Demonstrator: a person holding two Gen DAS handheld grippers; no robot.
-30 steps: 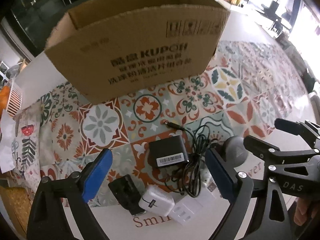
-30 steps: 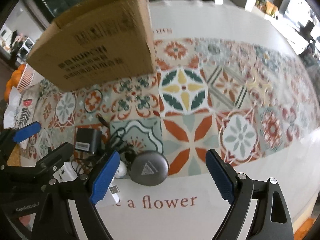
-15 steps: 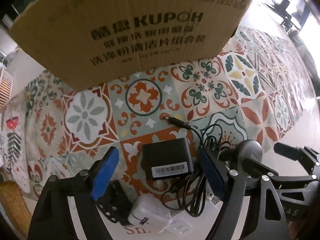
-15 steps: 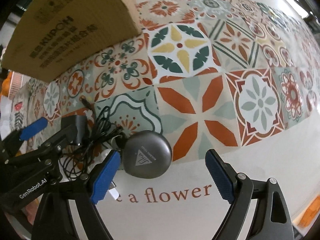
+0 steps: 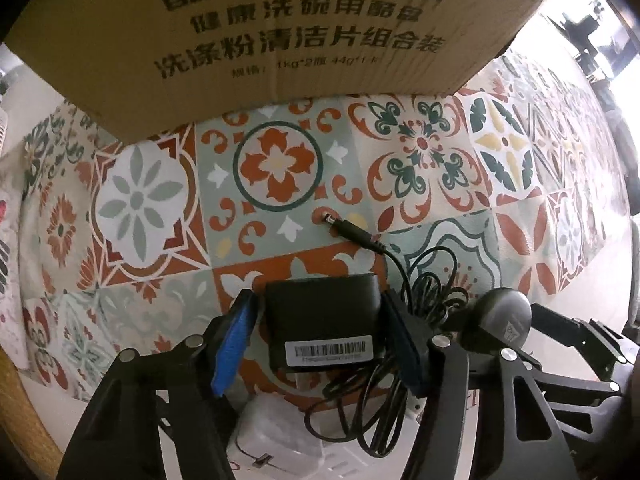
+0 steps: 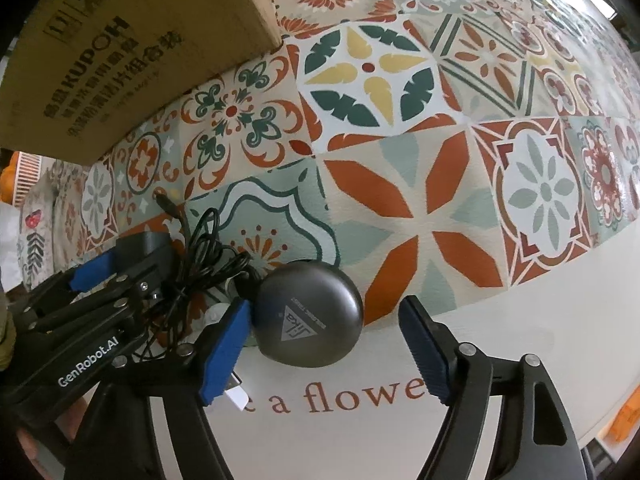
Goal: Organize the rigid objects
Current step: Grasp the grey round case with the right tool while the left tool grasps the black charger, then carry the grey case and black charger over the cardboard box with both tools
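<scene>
A black power adapter with a barcode label lies on the patterned tablecloth, its black cable tangled to the right. My left gripper straddles the adapter, blue pads close on both sides, still open. A round grey case lies right of the cable; it also shows in the left wrist view. My right gripper is open around the case, left pad near it, right pad apart. The left gripper also shows in the right wrist view.
A cardboard box stands just behind the objects, also in the right wrist view. White chargers lie under the left gripper near the table's front edge. A white plug lies by the right gripper's left finger.
Both grippers have moved forward and down. The left gripper has narrowed around the black adapter. The right gripper has come around the grey case.
</scene>
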